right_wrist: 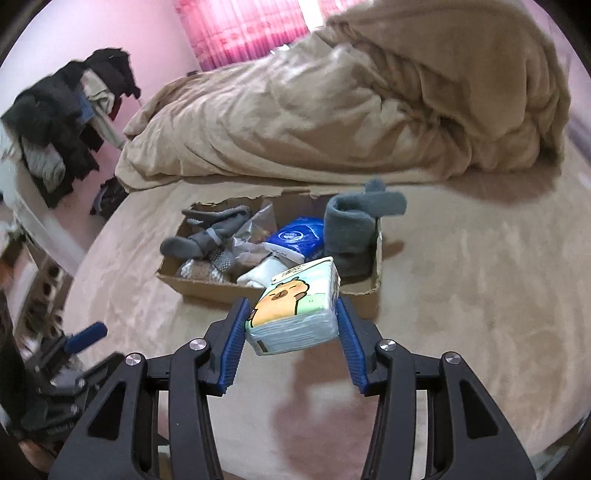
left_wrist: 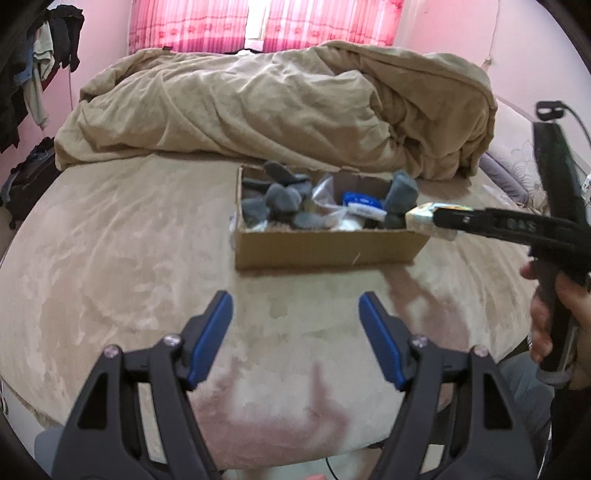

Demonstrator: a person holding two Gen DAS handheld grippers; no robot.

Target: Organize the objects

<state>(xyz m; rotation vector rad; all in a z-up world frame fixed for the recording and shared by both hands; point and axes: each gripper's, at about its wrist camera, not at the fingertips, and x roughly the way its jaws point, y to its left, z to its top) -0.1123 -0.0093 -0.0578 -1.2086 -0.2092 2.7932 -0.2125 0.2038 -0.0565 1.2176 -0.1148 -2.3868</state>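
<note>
A cardboard box (left_wrist: pixel 325 247) (right_wrist: pixel 207 290) sits on the beige bed. It holds grey socks (left_wrist: pixel 282 197) (right_wrist: pixel 207 238), a grey fleece boot (right_wrist: pixel 351 232), a blue packet (left_wrist: pixel 362 199) (right_wrist: pixel 299 234) and clear plastic bags. My right gripper (right_wrist: pixel 293 325) is shut on a tissue pack (right_wrist: pixel 295 306) with a cartoon capybara, held in the air just before the box's near right corner. In the left wrist view the pack (left_wrist: pixel 424 218) hangs at the box's right end. My left gripper (left_wrist: pixel 295 310) is open and empty, above the bedsheet in front of the box.
A rumpled tan duvet (left_wrist: pixel 277 103) (right_wrist: pixel 351 103) is heaped behind the box. Pink curtains (left_wrist: pixel 258 22) hang at the back. Dark clothes (right_wrist: pixel 66 122) are piled at the left wall. A pillow (left_wrist: pixel 506 170) lies at the far right.
</note>
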